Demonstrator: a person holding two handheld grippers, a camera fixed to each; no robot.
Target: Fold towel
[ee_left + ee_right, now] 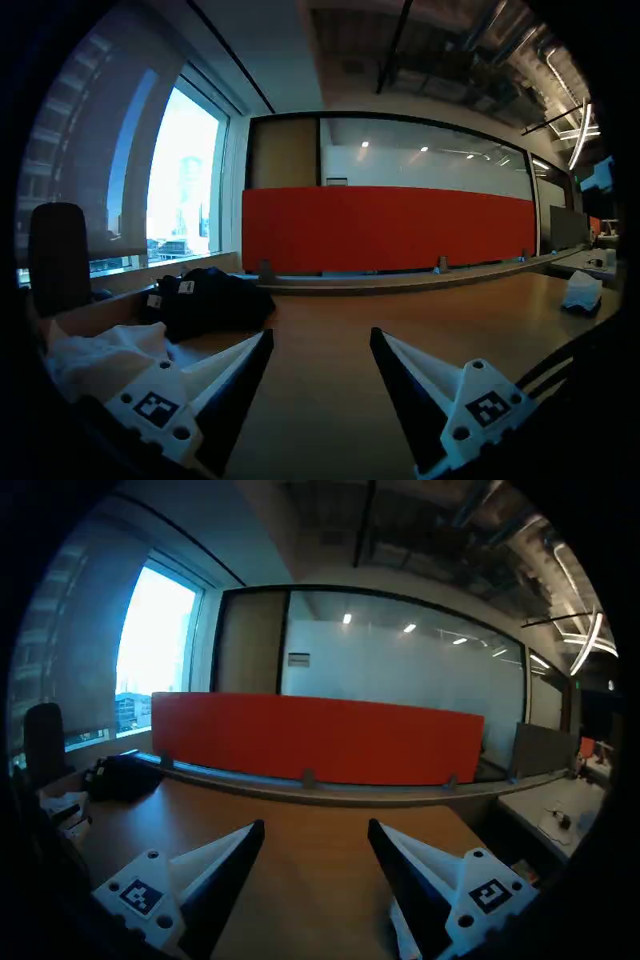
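In the left gripper view my left gripper [321, 334] is open above the wooden desk [336, 368], nothing between its fingers. A crumpled white towel [104, 356] lies at the desk's left edge, just behind the left finger. A second white cloth [582, 292] sits at the far right on a dark object. In the right gripper view my right gripper [316, 824] is open too, hovering over the bare desk [320, 856]. A bit of white cloth [66, 806] shows at the far left.
A black bag [210, 302] rests at the back left of the desk, also the black bag [122, 778] in the right gripper view. A red divider [384, 228] closes the desk's far edge. A dark chair back [58, 256] stands left. Another desk [552, 808] lies to the right.
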